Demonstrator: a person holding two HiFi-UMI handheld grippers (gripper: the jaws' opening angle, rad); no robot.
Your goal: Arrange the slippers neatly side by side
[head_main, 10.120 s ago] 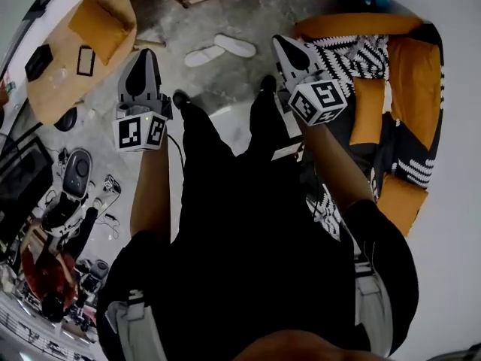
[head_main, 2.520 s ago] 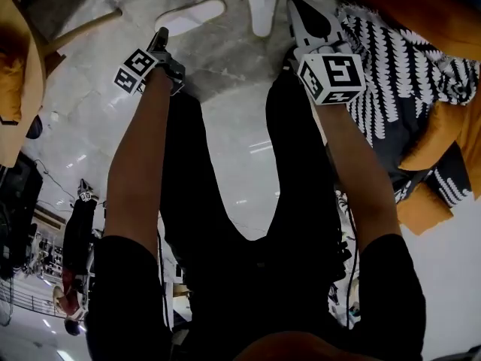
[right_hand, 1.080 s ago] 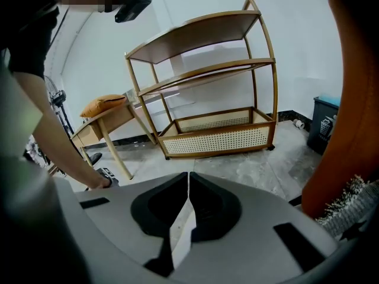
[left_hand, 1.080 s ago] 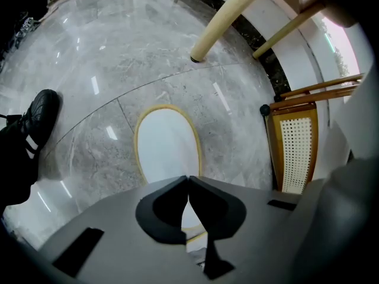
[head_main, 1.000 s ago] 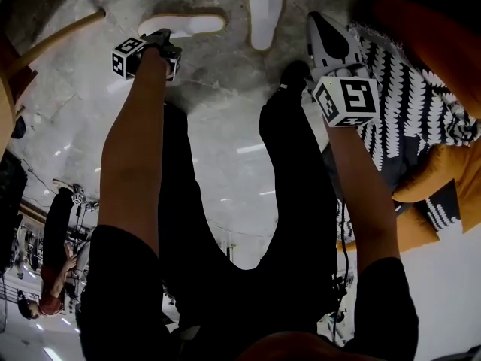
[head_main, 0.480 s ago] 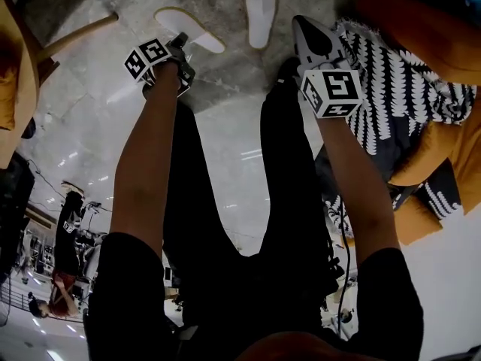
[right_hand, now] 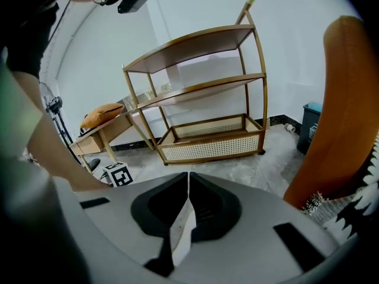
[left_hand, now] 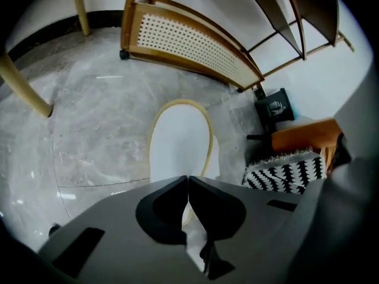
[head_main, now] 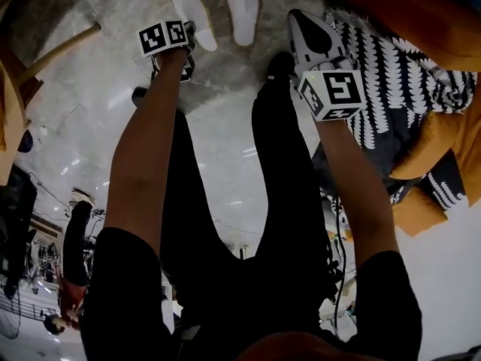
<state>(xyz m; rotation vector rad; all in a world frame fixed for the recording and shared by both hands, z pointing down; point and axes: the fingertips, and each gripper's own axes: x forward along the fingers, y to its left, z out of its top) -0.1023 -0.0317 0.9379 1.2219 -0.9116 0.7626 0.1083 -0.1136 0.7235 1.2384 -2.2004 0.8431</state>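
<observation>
A: Any legible txt, nos. or brands this frame?

B: None. Only b/w square code patterns, no letters or digits. They sit on the left marker cube (head_main: 164,36), two faces showing, and the right marker cube (head_main: 338,92), two faces showing.

A: Anything else w/ print?

B: Dark box (left_hand: 273,106) on the floor has a pale label on its front. Too small to read.

One white slipper (head_main: 243,17) is lying flat on the grey floor (head_main: 113,89), pointing straight away. The second slipper (head_main: 192,17) is angling just to its left, its far end leaning outward, so the two are not lining up. It is showing a flat white face edged in pale yellow, and the left gripper (head_main: 197,40) is pinching its near end.
</observation>
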